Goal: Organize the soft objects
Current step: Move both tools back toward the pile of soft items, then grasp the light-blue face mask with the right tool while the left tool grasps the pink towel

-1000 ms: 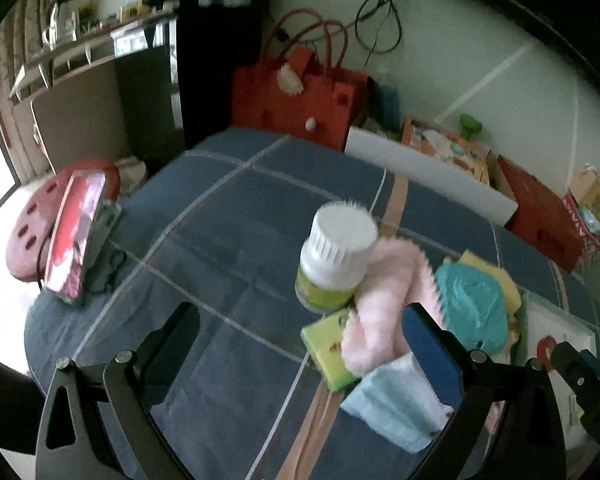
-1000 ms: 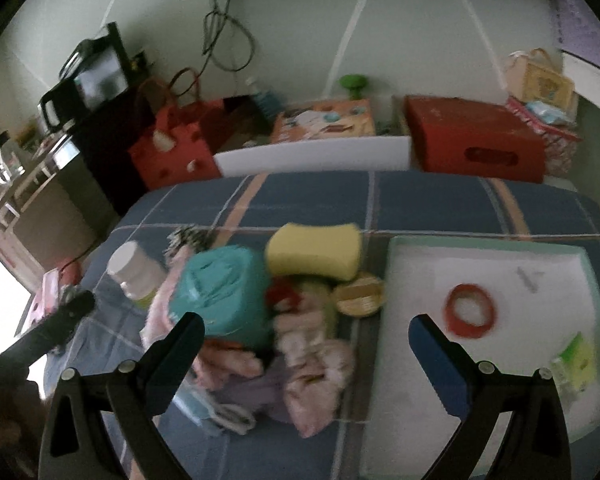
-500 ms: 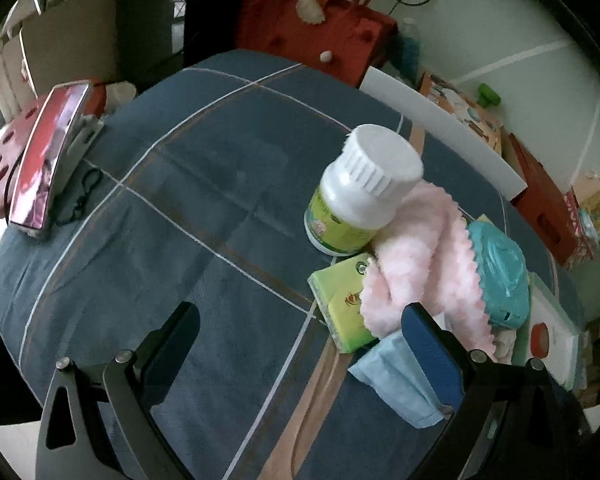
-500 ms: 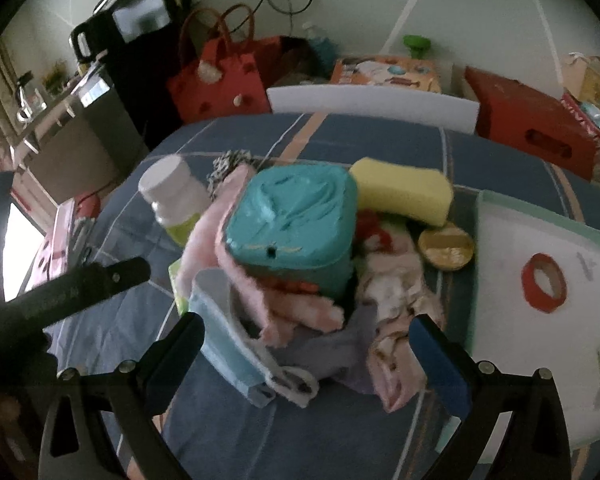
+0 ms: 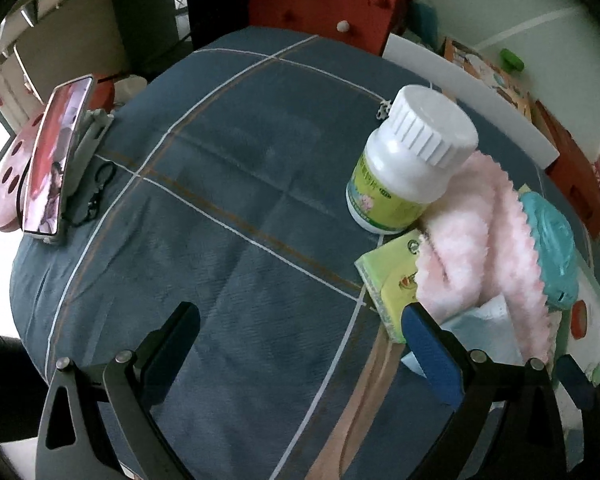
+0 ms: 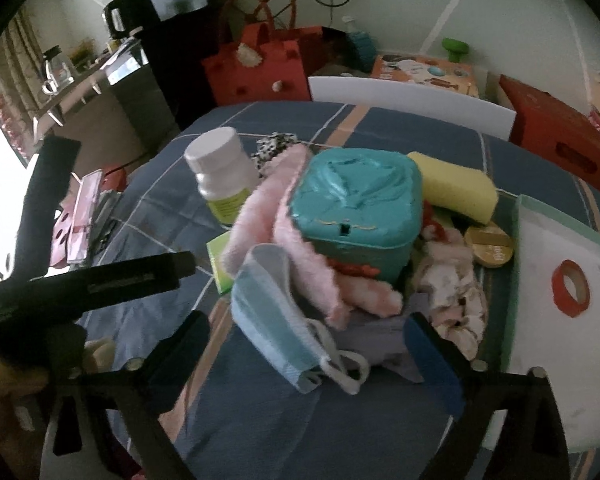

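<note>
A heap of soft things lies on the blue checked tablecloth (image 5: 240, 200): a pink fluffy cloth (image 6: 284, 216), a light blue face mask (image 6: 276, 328), a floral cloth (image 6: 452, 292) and a lavender cloth (image 6: 384, 344). A teal wipes pack (image 6: 356, 204) sits on top of the heap. My right gripper (image 6: 304, 328) hovers over the mask with its jaws closing; the mask lies between them, and the pads are clear of it. My left gripper (image 5: 298, 320) is open over bare cloth, left of the pink cloth (image 5: 472, 256) and mask (image 5: 480, 332).
A white pill bottle (image 5: 412, 160) and a green tissue pack (image 5: 388, 280) stand against the heap. A yellow sponge (image 6: 456, 188) and a gold tin (image 6: 488, 246) lie behind it. A white tray (image 6: 540, 340) with a red tape ring (image 6: 572, 288) is at the right. A phone on a stand (image 5: 56, 156) occupies the left edge.
Both grippers have come down and tilted toward the table. The right one swung left from over the tray to over the heap, with the mask now between its fingers.
</note>
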`<act>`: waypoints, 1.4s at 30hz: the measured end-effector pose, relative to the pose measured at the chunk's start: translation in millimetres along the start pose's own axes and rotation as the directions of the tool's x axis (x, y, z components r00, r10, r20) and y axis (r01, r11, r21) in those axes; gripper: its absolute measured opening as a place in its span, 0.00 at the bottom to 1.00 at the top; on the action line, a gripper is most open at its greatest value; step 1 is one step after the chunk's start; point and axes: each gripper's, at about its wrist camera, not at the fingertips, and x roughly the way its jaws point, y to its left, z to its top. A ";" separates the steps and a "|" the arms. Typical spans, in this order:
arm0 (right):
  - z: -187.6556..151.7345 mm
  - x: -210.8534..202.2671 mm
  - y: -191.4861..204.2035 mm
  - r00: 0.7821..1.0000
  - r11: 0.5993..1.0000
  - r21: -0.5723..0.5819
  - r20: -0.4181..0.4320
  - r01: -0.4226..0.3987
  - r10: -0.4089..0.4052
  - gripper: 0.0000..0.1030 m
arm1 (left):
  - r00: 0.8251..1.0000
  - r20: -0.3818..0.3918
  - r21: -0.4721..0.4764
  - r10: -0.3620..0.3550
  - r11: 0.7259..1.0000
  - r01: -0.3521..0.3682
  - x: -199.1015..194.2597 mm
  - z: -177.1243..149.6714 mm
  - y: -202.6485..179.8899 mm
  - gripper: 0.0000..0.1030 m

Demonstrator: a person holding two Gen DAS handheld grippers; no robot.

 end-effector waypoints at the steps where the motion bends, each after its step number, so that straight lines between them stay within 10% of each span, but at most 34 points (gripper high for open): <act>1: -0.9 0.5 2.5 1.000 1.000 -0.006 -0.003 -0.003 0.003 0.91 | 1.000 -0.005 0.014 0.006 1.000 -0.006 1.2 0.2 0.3 0.98; 11: -0.8 -4.5 19.3 1.000 0.998 -0.059 0.000 -0.026 0.027 0.79 | 0.997 -0.013 0.130 0.081 0.988 -0.078 7.9 1.0 0.1 0.98; 28: -14.2 44.2 30.7 0.990 0.991 -0.134 -0.142 -0.021 0.002 0.61 | 0.998 -0.004 0.069 0.069 0.995 -0.068 5.3 6.0 18.8 0.98; 42: -18.0 59.8 23.8 0.988 0.991 -0.133 -0.151 0.011 -0.032 0.23 | 0.998 -0.005 0.058 0.061 0.996 -0.061 8.3 7.1 21.2 0.98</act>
